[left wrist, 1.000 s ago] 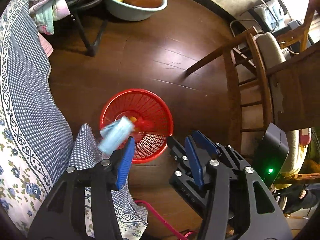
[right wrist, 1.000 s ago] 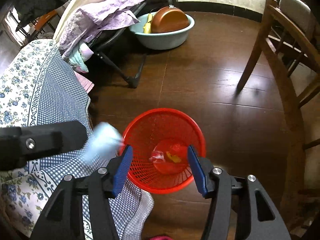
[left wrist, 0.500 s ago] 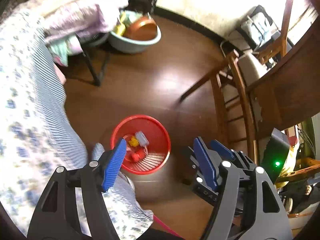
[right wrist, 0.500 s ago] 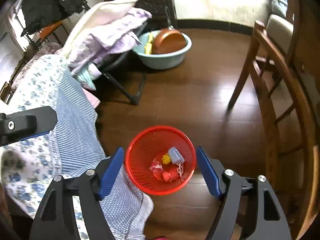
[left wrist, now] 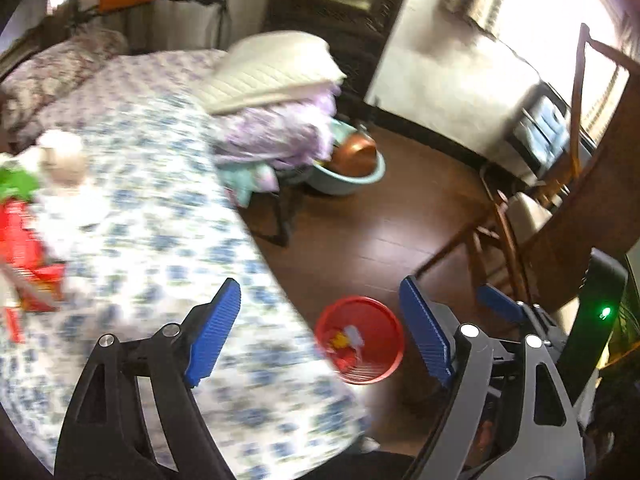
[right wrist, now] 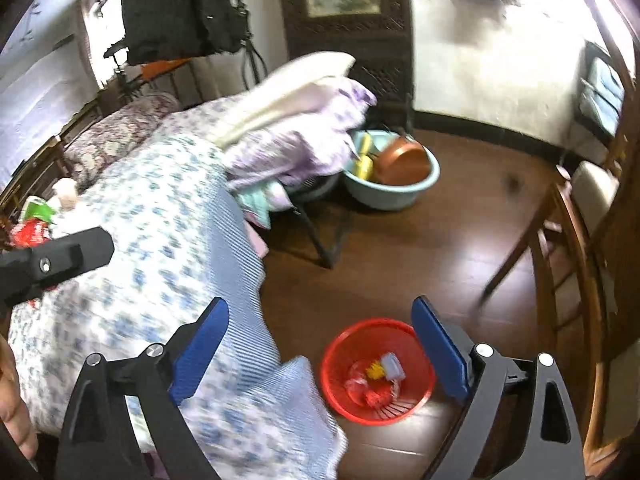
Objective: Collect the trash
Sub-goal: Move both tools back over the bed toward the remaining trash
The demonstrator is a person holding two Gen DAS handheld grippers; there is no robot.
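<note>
A bed with a blue-and-white floral bedspread [right wrist: 160,216] fills the left. At its far end a white quilted pillow [right wrist: 296,84] lies on crumpled lilac bedding [right wrist: 304,144], all stacked on a black folding stand [right wrist: 320,240]. Just right of that, on the dark wooden floor [right wrist: 460,248], sits a pale blue plastic basin [right wrist: 392,196] holding a copper-brown bowl [right wrist: 404,160]. A wooden chair with a beige seat cushion [right wrist: 592,188] stands at the right. A black bag [right wrist: 176,12] hangs far left.
</note>
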